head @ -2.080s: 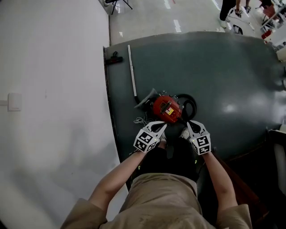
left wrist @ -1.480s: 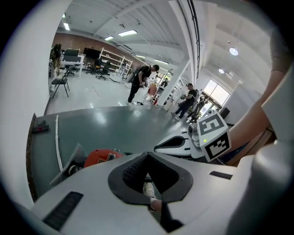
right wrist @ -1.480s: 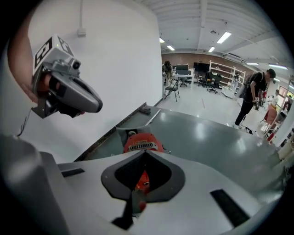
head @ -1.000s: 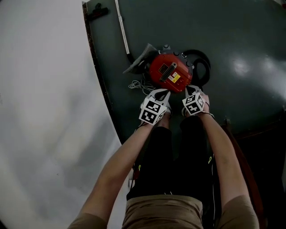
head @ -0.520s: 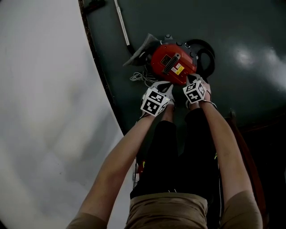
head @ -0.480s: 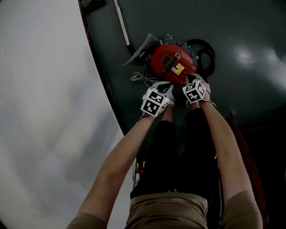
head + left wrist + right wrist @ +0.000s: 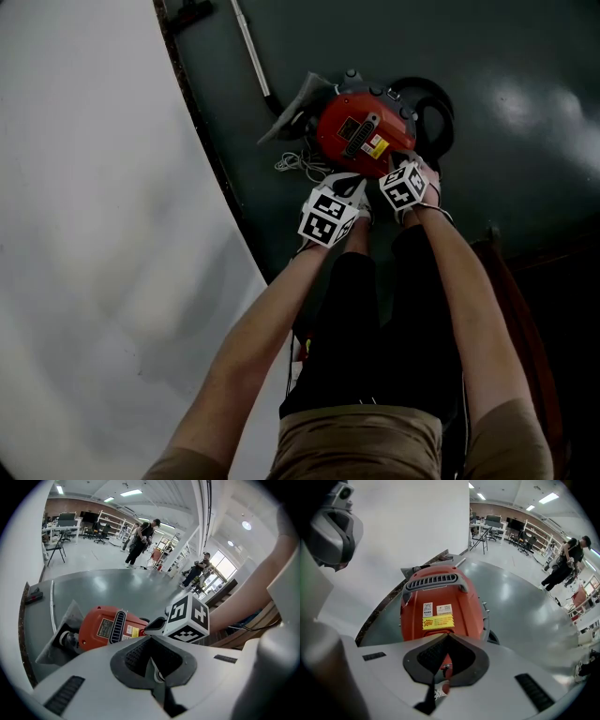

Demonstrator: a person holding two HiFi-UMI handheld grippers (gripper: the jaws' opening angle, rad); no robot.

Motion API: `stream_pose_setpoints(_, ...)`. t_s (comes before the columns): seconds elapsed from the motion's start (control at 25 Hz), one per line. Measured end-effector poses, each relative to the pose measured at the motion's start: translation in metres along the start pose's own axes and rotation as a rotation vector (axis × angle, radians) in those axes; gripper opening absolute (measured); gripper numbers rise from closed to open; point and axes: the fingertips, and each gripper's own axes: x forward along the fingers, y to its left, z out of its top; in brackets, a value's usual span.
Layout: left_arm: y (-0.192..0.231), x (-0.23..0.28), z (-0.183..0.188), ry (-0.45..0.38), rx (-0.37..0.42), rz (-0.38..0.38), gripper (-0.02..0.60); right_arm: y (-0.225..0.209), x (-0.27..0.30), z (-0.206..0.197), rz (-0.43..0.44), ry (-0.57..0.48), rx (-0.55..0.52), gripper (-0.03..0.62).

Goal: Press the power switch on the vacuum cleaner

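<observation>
The right gripper point(image 7: 397, 165) has its jaws pressed together into one blunt tip, apparently to poke rather than grasp, and points at the near end of the red rounded plastic vacuum cleaner point(image 7: 361, 136) at upper centre of the head view, while the left gripper point(image 7: 349, 187), likewise closed and empty, hangs just lower left.

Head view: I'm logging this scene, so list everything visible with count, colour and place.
vacuum cleaner: one, red, on the dark floor.
hose: one, black, coiled right of the vacuum cleaner.
tube: one, pale, lying beyond it, to the left.
cord: one, white, bunched at its left.
left hand-held gripper: one, white, jaws together, short of the vacuum cleaner.
right hand-held gripper: one, white, jaws together, at its near edge.
</observation>
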Motion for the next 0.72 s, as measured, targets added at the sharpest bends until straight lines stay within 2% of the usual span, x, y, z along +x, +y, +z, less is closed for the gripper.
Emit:
stream_pose_setpoints(0.2, 0.003, 0.006, 0.005, -0.007, 0.002, -0.015, 0.005, -0.003, 0.009, -0.005, 0.038, 0.052, 0.058, 0.009)
stream_pose_setpoints(0.48, 0.007, 0.001, 0.015, -0.046, -0.018, -0.027, 0.005, 0.002, 0.004, -0.001, 0.062, 0.034, 0.096, 0.009)
stream_pose_setpoints(0.72, -0.006, -0.041, 0.048, -0.122, -0.008, -0.031, 0.005, 0.049, -0.081, 0.046, 0.187, -0.201, 0.146, 0.009)
